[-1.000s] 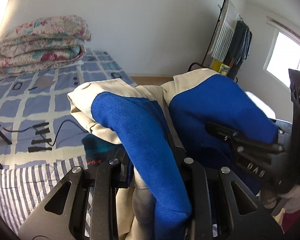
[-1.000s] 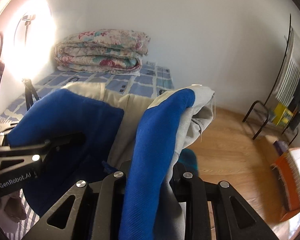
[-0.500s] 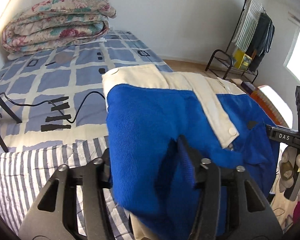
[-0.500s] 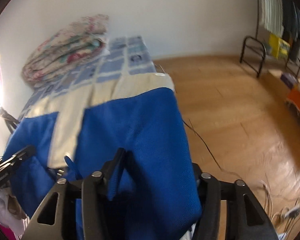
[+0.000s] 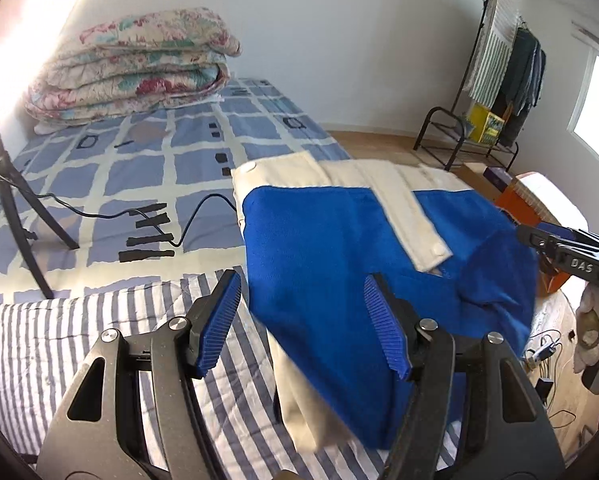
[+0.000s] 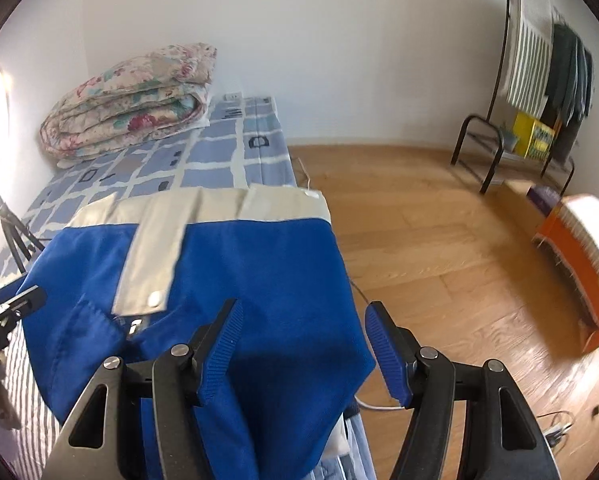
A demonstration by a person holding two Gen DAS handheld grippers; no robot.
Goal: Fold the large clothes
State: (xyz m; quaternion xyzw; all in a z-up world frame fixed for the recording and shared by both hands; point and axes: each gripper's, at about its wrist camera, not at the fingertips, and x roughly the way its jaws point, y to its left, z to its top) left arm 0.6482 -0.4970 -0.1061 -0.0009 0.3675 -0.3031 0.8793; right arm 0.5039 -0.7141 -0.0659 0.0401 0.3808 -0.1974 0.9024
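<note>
The blue-and-cream garment (image 5: 339,248) lies folded on the bed (image 5: 99,168) — left claw (image 5: 303,324) and right claw (image 6: 303,352) both spread, jaws just opened, gripping nothing, cloth beneath them.

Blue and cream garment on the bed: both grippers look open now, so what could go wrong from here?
1. The blue and cream garment reaches the mattress edge beside the wooden floor; it might slide off.
2. The right gripper and left gripper have just been opening with cloth between the jaws; a pad could snag and spoil the fold.
</note>
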